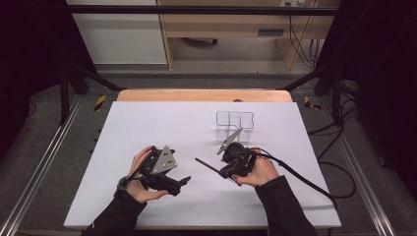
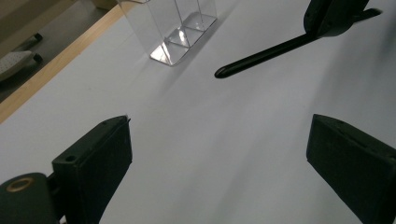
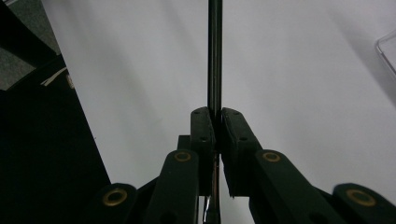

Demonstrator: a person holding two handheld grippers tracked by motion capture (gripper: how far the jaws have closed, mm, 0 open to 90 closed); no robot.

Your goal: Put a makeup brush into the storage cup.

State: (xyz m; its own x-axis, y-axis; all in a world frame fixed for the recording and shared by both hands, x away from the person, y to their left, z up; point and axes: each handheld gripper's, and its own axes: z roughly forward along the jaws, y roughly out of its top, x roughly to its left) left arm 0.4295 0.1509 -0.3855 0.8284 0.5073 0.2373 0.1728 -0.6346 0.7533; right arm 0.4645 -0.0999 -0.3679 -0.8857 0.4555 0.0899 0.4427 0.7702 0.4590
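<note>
One clear divided holder [image 1: 235, 125], bare inside, on white table [image 1: 147, 128]

Right gripper [image 1: 222, 173] is clamped on a thin black stick [image 1: 206, 166] that pokes out to the left, low over the white table [image 1: 147, 123]. Left gripper [image 1: 186, 181] sits nearby with nothing in it, and a clear plastic box [image 1: 235, 123] stands just behind.

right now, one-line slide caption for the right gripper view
Right gripper shut on a thin black rod above the white table.

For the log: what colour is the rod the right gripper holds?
Black rod; left gripper view.
</note>
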